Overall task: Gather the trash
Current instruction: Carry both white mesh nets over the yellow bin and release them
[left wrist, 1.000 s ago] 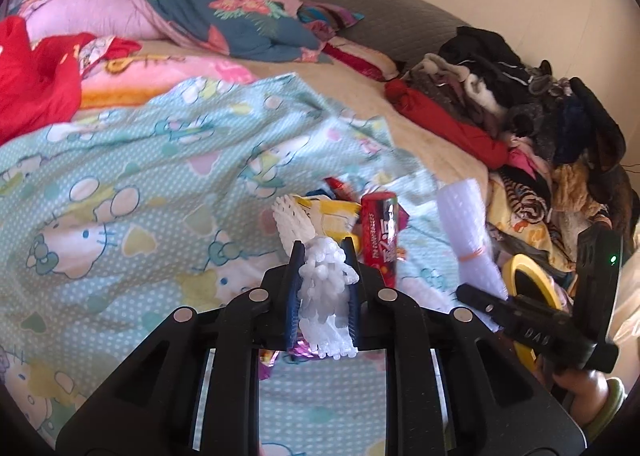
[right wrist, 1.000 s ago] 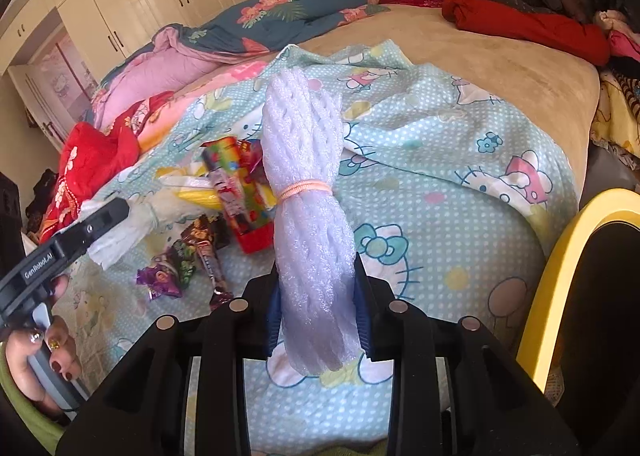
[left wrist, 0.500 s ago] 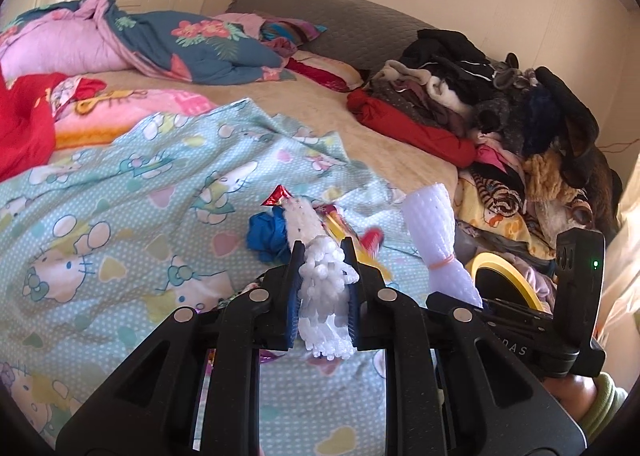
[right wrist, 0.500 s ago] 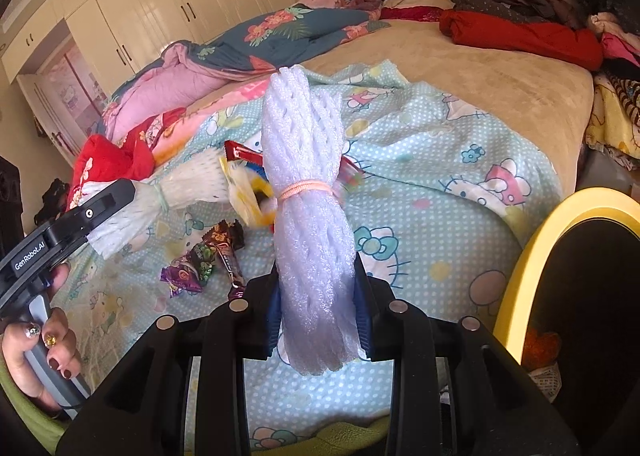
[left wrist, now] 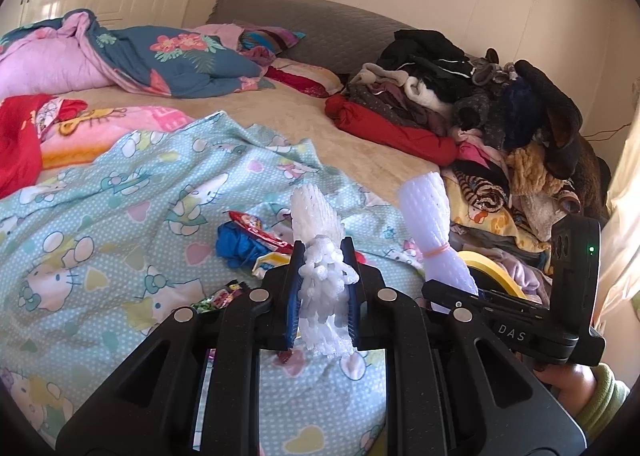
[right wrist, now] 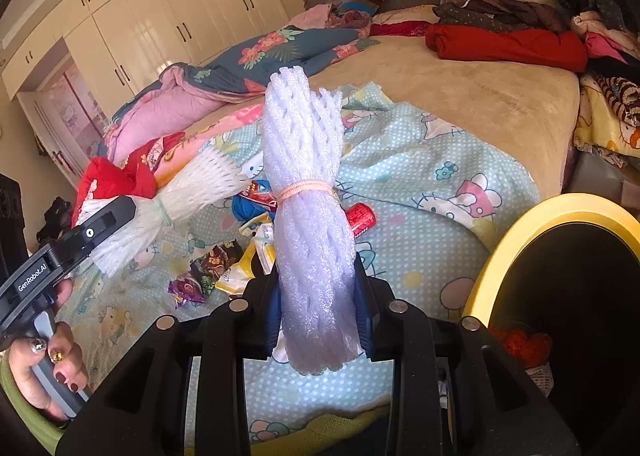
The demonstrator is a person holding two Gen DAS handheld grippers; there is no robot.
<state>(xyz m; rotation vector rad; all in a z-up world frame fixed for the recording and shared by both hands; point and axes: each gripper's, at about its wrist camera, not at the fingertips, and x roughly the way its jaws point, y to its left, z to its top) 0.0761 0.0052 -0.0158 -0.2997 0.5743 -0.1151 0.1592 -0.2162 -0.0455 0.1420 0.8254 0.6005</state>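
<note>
My left gripper (left wrist: 322,288) is shut on a white foam net bundle (left wrist: 318,240), held above the bed; it also shows in the right wrist view (right wrist: 188,191). My right gripper (right wrist: 316,316) is shut on a larger white foam net bundle (right wrist: 306,175) tied with an orange rubber band, also seen in the left wrist view (left wrist: 430,215). The yellow-rimmed trash bin (right wrist: 516,232) stands at the bed's edge, just right of the right gripper. Snack wrappers (right wrist: 204,272), a red can (right wrist: 360,215) and a blue item (left wrist: 236,244) lie on the Hello Kitty sheet (left wrist: 100,215).
A heap of clothes (left wrist: 480,107) covers the bed's right side. Pink and blue quilts (left wrist: 140,55) and a red garment (left wrist: 16,135) lie at the left. White wardrobes (right wrist: 160,27) stand behind the bed.
Both grippers have lifted with their foam nets and the left view has swung right. The right gripper has moved closer to the bin, whose opening shows more.
</note>
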